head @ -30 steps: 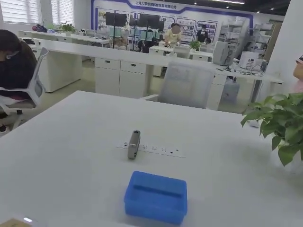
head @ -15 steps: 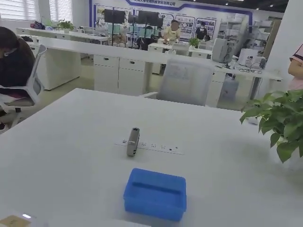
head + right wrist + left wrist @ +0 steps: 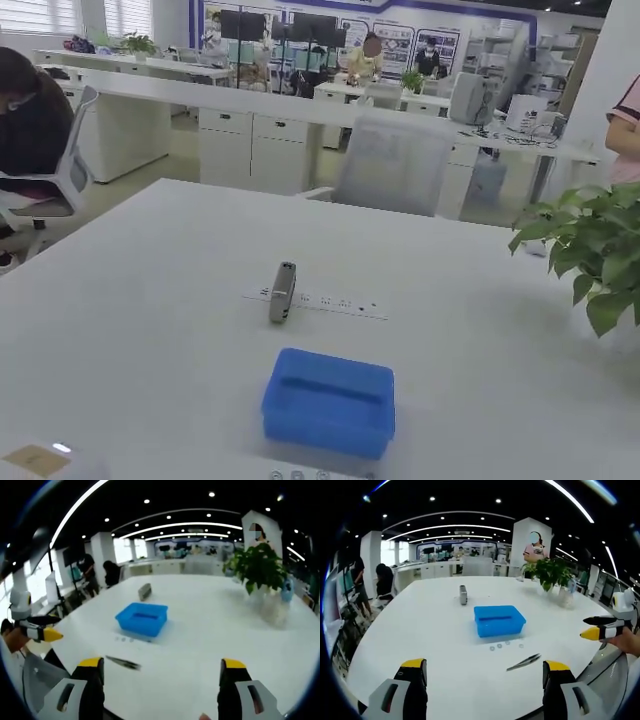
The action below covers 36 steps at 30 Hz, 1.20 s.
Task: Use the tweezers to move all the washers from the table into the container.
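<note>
Broadly, the white table (image 3: 150, 330) is stretching wide and bare to the left of and beyond the blue container (image 3: 329, 400), its far edge running in front of an office chair (image 3: 392, 165). A leafy plant (image 3: 590, 260) is standing at the table's right side, well apart from the container, with its leaves hanging over the surface there. In the head view the container is sitting open side up near the table's near edge. Beyond it a grey oblong device (image 3: 282, 292) is lying across a flush socket strip (image 3: 330, 303). In the left gripper view the tweezers (image 3: 524, 662) are lying flat between the container and the near edge, with open surface all around them. The washers (image 3: 500, 645), four small rings in a loose row, are lying just in front of the container, between it and the tweezers, touching neither.

The left gripper (image 3: 484, 666) is hovering at the near edge with its yellow-tipped jaws spread wide, gripping nothing and touching nothing. The right gripper (image 3: 159, 663) is hovering at the edge further right, its jaws likewise wide apart and empty, with the tweezers lying just beyond its left jaw.
</note>
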Tool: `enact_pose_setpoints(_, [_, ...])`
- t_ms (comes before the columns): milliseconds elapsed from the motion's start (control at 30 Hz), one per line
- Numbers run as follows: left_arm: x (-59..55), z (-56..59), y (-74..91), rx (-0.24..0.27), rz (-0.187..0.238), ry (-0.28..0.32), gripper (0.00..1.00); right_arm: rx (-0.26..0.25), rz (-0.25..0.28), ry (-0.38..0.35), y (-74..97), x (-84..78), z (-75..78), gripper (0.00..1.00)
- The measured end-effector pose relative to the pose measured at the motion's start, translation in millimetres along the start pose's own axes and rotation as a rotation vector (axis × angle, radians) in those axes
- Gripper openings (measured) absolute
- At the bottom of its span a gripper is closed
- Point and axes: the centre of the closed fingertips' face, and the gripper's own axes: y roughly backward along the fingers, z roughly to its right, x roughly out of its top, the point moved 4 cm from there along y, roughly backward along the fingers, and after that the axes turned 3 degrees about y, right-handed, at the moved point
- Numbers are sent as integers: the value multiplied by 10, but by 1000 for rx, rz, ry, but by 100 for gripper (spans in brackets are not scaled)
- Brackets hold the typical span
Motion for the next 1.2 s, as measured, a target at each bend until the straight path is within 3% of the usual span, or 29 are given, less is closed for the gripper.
enact_pose_setpoints(333, [2, 8, -98, -43, -23, -44, 95, 14, -25, 5, -43, -40, -62, 94])
enact_pose_setpoints(633, [-38, 121, -363, -211, -120, -160, 59, 30, -73, 14, -136, -89, -65, 93])
enact_pose_setpoints(700, [-84, 157, -428, -265, -157, -183, 45, 31, -84, 16, -158, -100, -64, 92])
enact_pose_setpoints(767, [-132, 181, -526, -306, -193, -222, 39, 34, -97, 15, -184, -115, -71, 92])
enact_pose_setpoints(867, [-235, 202, -687, -362, -241, -327, 26, 38, -120, 20, -223, -129, -86, 92])
enact_pose_setpoints(933, [-310, 199, -776, -387, -273, -358, 20, 40, -128, 21, -249, -118, -93, 92])
enact_pose_setpoints(1033, [-408, 262, -886, -460, -318, -348, 18, 48, -135, 22, -290, -97, -113, 92])
enact_pose_setpoints(1200, [-502, 361, -1069, -517, -336, -401, 14, 67, -167, 41, -377, -115, -143, 92])
